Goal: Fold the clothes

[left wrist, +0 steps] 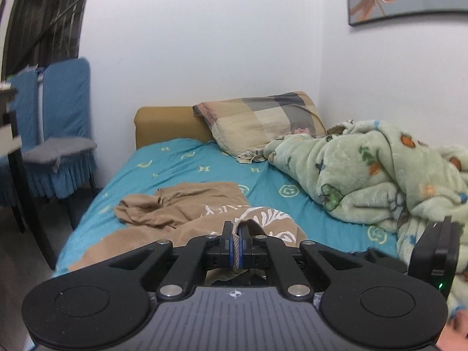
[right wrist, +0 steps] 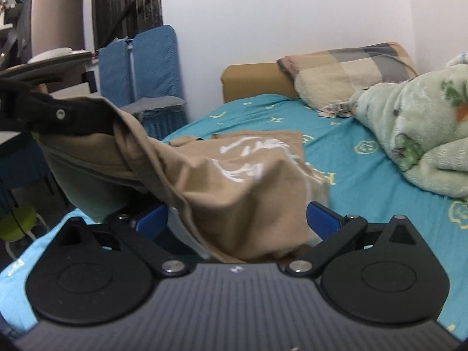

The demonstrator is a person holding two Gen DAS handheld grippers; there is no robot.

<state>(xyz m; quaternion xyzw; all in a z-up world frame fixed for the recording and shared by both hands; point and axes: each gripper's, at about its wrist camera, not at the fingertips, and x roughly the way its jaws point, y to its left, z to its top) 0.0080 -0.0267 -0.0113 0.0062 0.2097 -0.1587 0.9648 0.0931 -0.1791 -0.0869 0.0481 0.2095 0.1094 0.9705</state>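
A tan T-shirt (left wrist: 187,204) with a white print lies crumpled on the teal bed sheet (left wrist: 181,163). My left gripper (left wrist: 237,234) is shut on a hem of the shirt, which is pinched between its blue pads. In the right wrist view the same shirt (right wrist: 234,181) hangs lifted from the left gripper (right wrist: 73,117) at the left and drapes over my right gripper (right wrist: 237,219). The right jaws stand wide apart with cloth lying between them. The right gripper also shows at the right edge of the left wrist view (left wrist: 435,254).
A checked pillow (left wrist: 263,120) and a bunched green fleece blanket (left wrist: 380,172) fill the bed's far right. A mustard headboard (left wrist: 169,125) stands against the white wall. Blue-covered chairs (left wrist: 61,134) and a dark table (right wrist: 44,67) stand left of the bed.
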